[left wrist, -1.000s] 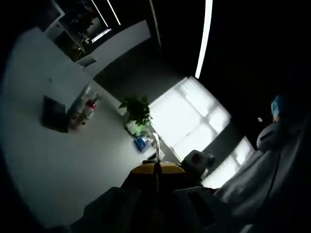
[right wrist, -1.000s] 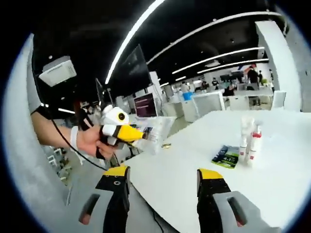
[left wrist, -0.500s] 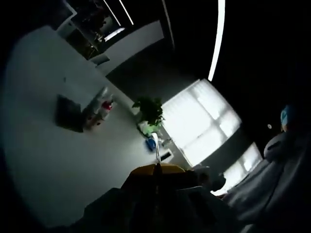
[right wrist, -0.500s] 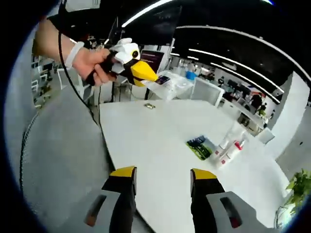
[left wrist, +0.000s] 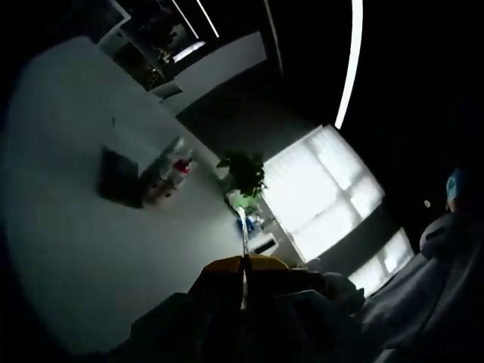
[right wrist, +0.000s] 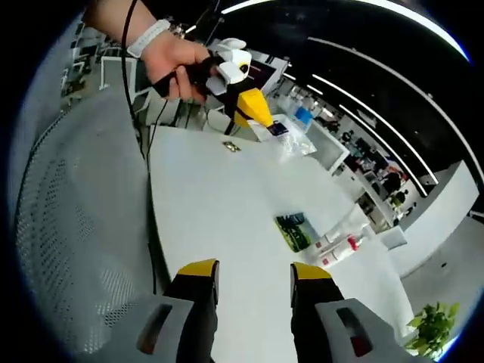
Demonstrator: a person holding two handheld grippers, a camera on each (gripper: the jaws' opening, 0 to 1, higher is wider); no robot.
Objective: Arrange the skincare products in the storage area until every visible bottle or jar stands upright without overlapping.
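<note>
Two gripper-mounted fisheye views over one white table

The table (right wrist: 227, 204) is seen from above and off its edge in the right gripper view, facing along it. The left gripper view is rolled and dim, set farther back. The bottles (right wrist: 336, 243) and dark packet (right wrist: 293, 231) are shared by both.

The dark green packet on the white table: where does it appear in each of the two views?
Left gripper view: the dark green packet lies left of centre, beside the bottles.
Right gripper view: the packet lies right of centre, above the right gripper.
Shared landmark: the potted plant.
</note>
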